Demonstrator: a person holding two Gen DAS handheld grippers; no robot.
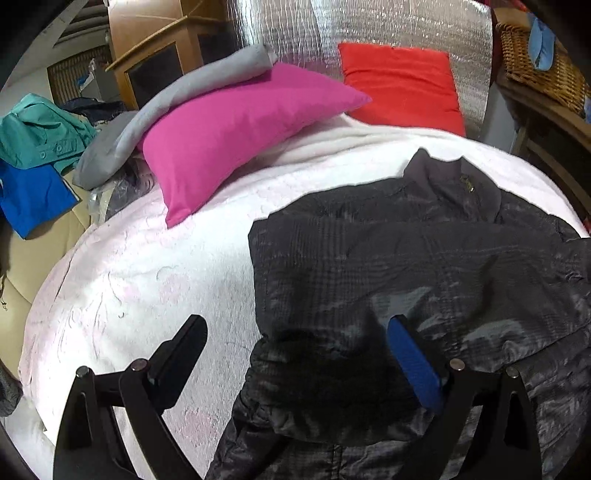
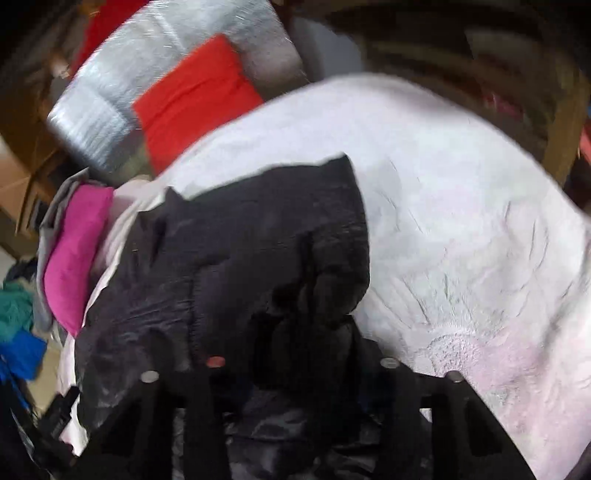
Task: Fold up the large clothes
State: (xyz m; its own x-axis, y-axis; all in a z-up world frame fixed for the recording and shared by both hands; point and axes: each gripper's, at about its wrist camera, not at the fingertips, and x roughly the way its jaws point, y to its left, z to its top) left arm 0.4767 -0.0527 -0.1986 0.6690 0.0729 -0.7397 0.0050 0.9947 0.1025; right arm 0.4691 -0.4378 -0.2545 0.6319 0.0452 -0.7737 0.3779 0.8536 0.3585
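A black padded jacket point(image 1: 406, 266) lies collar-up on the white blanket point(image 1: 155, 280) of a bed. My left gripper point(image 1: 299, 332) hovers open over the jacket's left edge. Its bare black finger point(image 1: 184, 343) is above the blanket, its blue-padded finger point(image 1: 413, 362) above the jacket, and nothing is pinched. The right wrist view is blurred. There the jacket point(image 2: 236, 258) is bunched, and a thick fold fills the gap of my right gripper point(image 2: 280, 354). Its dark fingers merge with the fabric and seem closed on that fold.
A pink pillow point(image 1: 236, 136) with a grey garment point(image 1: 177, 96) draped over it lies at the bed's head. A red pillow point(image 1: 399, 85) leans on a silver foil panel point(image 1: 369, 26). Teal and blue clothes point(image 1: 33, 166) sit left; a wicker basket point(image 1: 535, 62) sits right.
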